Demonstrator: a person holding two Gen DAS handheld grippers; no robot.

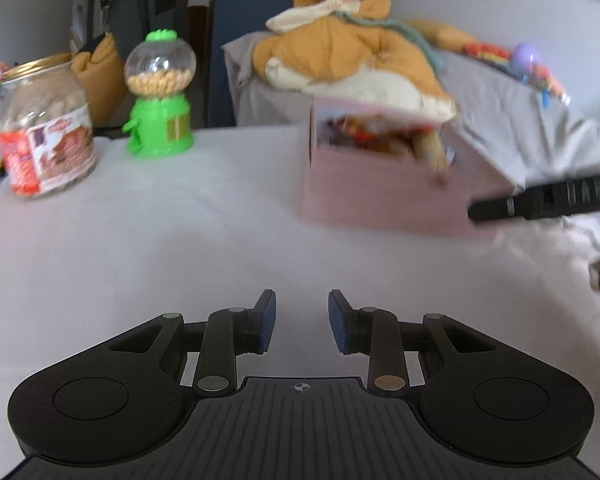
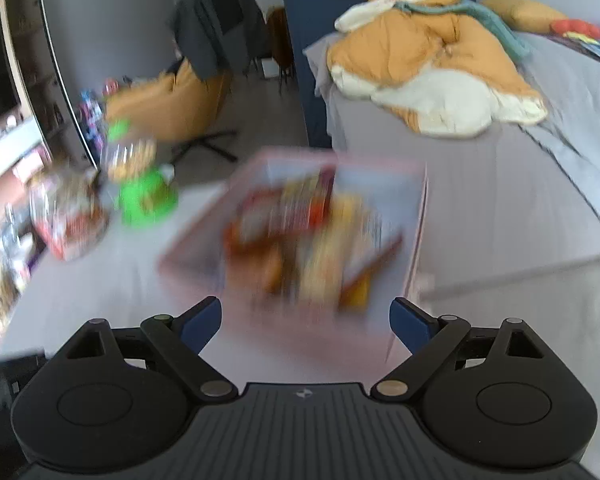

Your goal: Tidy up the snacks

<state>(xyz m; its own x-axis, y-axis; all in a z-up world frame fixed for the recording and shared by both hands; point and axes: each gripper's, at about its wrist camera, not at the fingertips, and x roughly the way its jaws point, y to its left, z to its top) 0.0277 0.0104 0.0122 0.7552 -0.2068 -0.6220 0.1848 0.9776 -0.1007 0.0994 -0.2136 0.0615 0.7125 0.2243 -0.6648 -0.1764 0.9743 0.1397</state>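
A pink open box (image 1: 380,192) full of snack packets (image 2: 308,236) stands on the white table, blurred in both views (image 2: 204,244). My left gripper (image 1: 302,322) is open and empty, low over the bare table in front of the box. My right gripper (image 2: 305,320) is wide open and empty, just above the box's near side; it also shows at the right edge of the left wrist view (image 1: 540,198). A snack jar (image 1: 46,132) and a green gumball dispenser (image 1: 160,96) stand at the table's far left.
A grey bed (image 2: 520,184) with an orange plush toy (image 1: 352,60) lies behind and right of the table. An orange beanbag (image 2: 172,104) and a dark cabinet (image 1: 252,40) stand beyond. Shelves (image 2: 4,160) line the far left.
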